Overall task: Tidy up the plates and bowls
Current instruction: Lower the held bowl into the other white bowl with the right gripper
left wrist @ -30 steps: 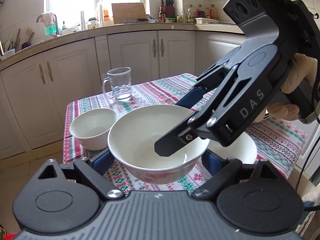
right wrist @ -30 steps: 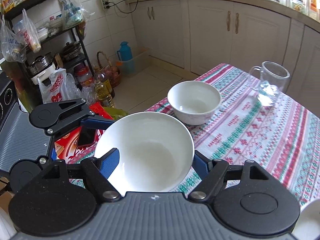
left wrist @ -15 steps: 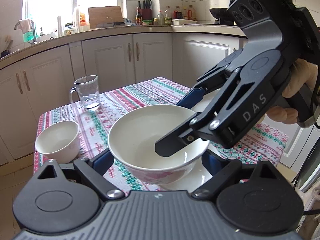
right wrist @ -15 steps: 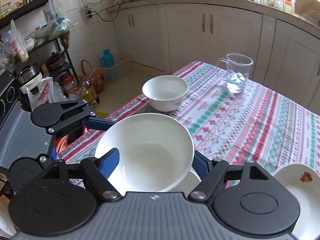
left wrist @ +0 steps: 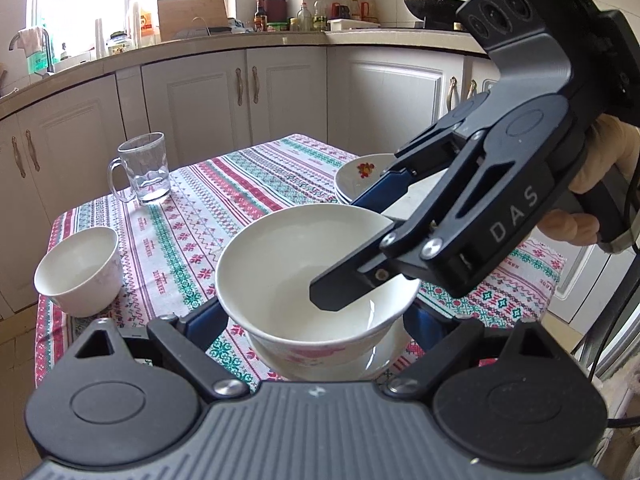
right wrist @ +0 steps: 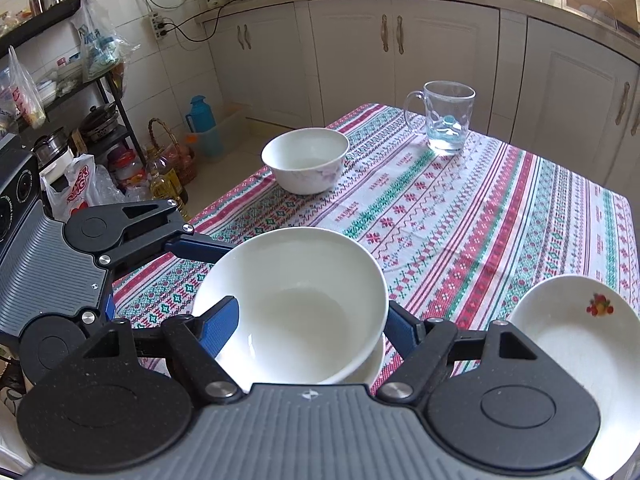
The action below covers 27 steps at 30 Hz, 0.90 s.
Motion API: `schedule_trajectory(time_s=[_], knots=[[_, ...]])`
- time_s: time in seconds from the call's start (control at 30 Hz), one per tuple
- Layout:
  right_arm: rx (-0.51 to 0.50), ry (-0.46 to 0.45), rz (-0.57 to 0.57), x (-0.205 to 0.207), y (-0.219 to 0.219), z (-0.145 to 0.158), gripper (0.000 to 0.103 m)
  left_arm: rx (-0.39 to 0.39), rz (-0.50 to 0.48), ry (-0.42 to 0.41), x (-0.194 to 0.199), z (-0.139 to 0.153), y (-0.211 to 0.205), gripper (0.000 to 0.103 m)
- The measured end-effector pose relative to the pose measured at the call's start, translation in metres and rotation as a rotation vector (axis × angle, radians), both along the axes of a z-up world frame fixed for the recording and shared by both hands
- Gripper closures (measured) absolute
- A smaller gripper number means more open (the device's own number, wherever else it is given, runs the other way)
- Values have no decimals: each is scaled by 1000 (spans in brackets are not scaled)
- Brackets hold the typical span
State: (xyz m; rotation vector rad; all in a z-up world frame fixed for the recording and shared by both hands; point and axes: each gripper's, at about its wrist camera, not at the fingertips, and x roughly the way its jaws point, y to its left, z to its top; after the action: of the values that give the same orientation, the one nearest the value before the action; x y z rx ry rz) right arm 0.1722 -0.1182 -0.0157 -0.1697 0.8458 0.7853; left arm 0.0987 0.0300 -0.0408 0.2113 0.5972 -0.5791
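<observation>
Both grippers are closed against the sides of a large white bowl [left wrist: 304, 280], held just above a second white bowl [left wrist: 380, 356] near the table's front edge. My left gripper [left wrist: 316, 320] clamps its sides. My right gripper [right wrist: 312, 328] holds the same large bowl [right wrist: 292, 308]; it shows from the side in the left wrist view [left wrist: 400, 240]. A small white bowl [left wrist: 76, 272] stands at the table's left; it also shows in the right wrist view [right wrist: 306, 164]. A stack of white plates with a fruit print [left wrist: 360, 180] lies at the right, also seen in the right wrist view [right wrist: 560, 348].
A glass mug [left wrist: 146, 168] with some water stands at the far side of the striped tablecloth [left wrist: 224, 204]. White cabinets [left wrist: 260, 100] run behind the table. A shelf with bags and pots [right wrist: 60, 92] stands on the floor side.
Both grippers carried the large bowl rightwards over the table. The small bowl and mug now lie farther left, the plates have come into view, and the bowl hangs over a second bowl.
</observation>
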Motion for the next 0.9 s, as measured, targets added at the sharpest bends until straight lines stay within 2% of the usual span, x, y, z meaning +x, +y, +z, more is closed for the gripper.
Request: schedule_trajectory(time_s=[0.9], knots=[[1,27,-6,3,-5,-17,20,1,-12,57,13,-10,-3,9]])
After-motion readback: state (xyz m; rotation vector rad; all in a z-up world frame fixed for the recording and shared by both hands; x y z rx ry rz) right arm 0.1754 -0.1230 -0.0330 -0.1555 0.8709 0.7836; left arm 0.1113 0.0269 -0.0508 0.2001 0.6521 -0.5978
